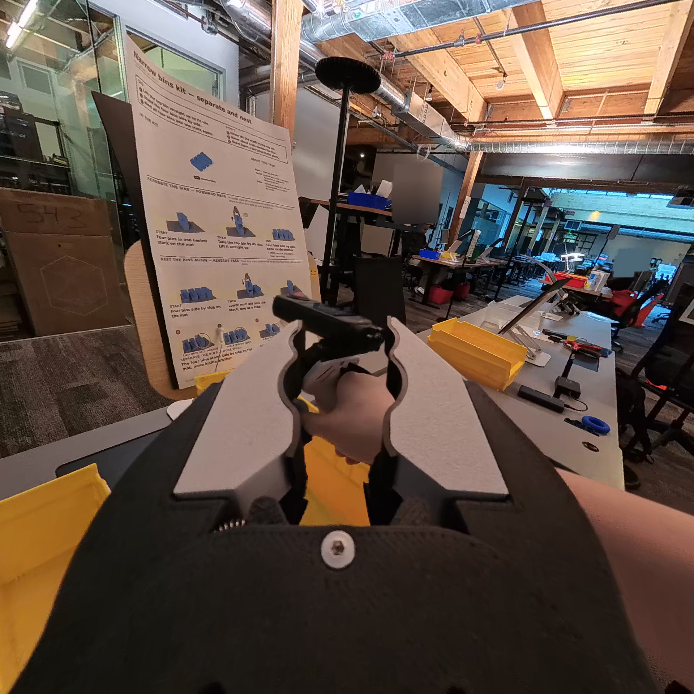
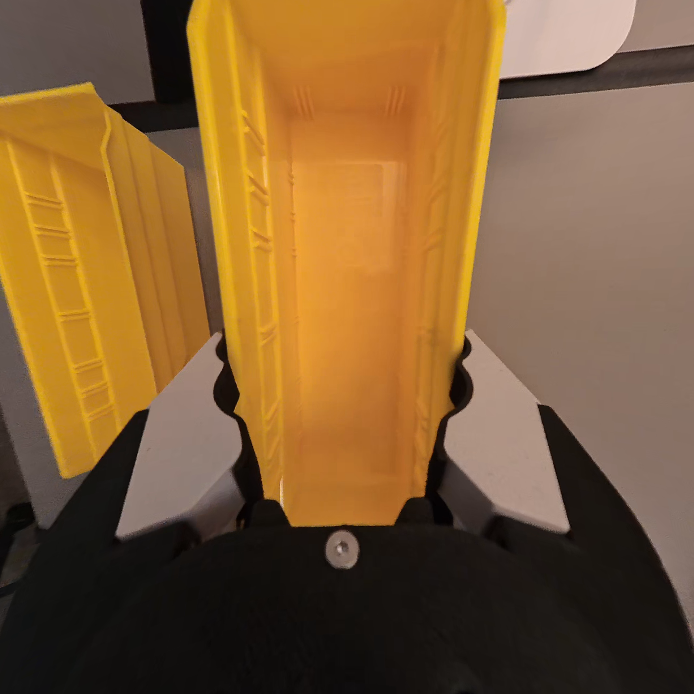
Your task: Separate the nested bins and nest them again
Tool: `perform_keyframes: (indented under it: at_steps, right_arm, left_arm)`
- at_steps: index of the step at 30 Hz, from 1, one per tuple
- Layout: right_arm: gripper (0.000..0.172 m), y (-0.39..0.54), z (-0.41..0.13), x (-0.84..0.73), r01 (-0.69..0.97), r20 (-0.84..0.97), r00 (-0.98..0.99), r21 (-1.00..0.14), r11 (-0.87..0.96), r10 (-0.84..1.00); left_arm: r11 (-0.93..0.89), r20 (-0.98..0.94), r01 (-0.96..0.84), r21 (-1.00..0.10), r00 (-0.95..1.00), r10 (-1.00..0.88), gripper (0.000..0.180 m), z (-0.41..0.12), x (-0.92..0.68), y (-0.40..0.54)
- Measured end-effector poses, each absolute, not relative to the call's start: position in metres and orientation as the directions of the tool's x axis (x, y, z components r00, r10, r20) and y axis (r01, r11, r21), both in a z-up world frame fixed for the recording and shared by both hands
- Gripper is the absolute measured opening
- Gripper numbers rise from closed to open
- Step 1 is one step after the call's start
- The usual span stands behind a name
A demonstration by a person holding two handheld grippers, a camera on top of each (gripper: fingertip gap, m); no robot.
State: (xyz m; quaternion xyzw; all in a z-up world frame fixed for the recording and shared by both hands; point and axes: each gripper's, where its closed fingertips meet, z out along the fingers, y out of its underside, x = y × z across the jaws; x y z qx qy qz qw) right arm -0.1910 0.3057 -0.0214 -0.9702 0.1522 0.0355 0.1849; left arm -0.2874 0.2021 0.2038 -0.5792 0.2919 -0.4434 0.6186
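In the right wrist view a long yellow bin point(image 2: 345, 263) lies open toward the camera between the fingers of my right gripper point(image 2: 343, 338). Its side walls run right along both pads point(image 2: 225, 375), but it is blurred against the sharp fingers, so I count the jaws as open around it. Another yellow bin point(image 2: 86, 281) stands to its left on the grey table point(image 2: 582, 263). My left gripper point(image 1: 343, 323) is open with nothing between its fingers. Through its gap I see a hand point(image 1: 349, 413) holding the other gripper over yellow plastic point(image 1: 334, 488).
A yellow bin point(image 1: 41, 544) lies at the lower left of the left wrist view. Another yellow bin point(image 1: 477, 353) sits on the table to the right, near cables and small tools point(image 1: 563, 390). A printed instruction sheet point(image 1: 218, 233) stands behind. A forearm point(image 1: 638, 563) is at the right.
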Motion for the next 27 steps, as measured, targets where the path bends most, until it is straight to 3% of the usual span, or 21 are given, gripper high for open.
perform_keyframes:
  at_steps: [8, 11, 18, 20, 23, 25, 27]
  right_arm:
    - [0.13, 0.311, -0.033, -0.19, -0.288, -0.083, 0.957, -0.374, -0.881, -0.278]
    - [0.13, 0.309, -0.031, -0.198, -0.276, -0.113, 0.961, -0.335, -0.901, -0.252]
    - [0.131, 0.289, 0.055, -0.172, -0.049, 0.016, 0.998, -0.318, -0.947, -0.057]
    - [0.131, 0.28, 0.091, -0.148, 0.051, 0.099, 0.995, -0.368, -0.928, 0.015]
    - [0.124, 0.273, 0.146, -0.114, 0.241, 0.223, 0.965, -0.54, -0.807, 0.139]
    - [0.115, 0.266, 0.185, -0.099, 0.373, 0.306, 0.927, -0.709, -0.599, 0.216]
    - [0.11, 0.247, 0.219, -0.073, 0.427, 0.387, 0.904, -0.84, -0.336, 0.181]
  left_arm:
    - [-0.072, 0.152, 0.194, -0.978, 0.435, -0.887, 0.041, 0.201, -0.282, 0.202]
    - [-0.076, 0.147, 0.173, -0.982, 0.44, -0.886, 0.041, 0.198, -0.278, 0.203]
    - [-0.077, 0.161, 0.186, -0.98, 0.493, -0.855, 0.049, 0.199, -0.283, 0.211]
    - [-0.071, 0.172, 0.207, -0.976, 0.521, -0.836, 0.055, 0.202, -0.287, 0.215]
    - [-0.047, 0.179, 0.24, -0.97, 0.569, -0.803, 0.071, 0.207, -0.293, 0.223]
    - [-0.042, 0.177, 0.233, -0.972, 0.597, -0.782, 0.079, 0.205, -0.293, 0.226]
    - [-0.051, 0.157, 0.184, -0.982, 0.622, -0.768, 0.082, 0.199, -0.291, 0.225]
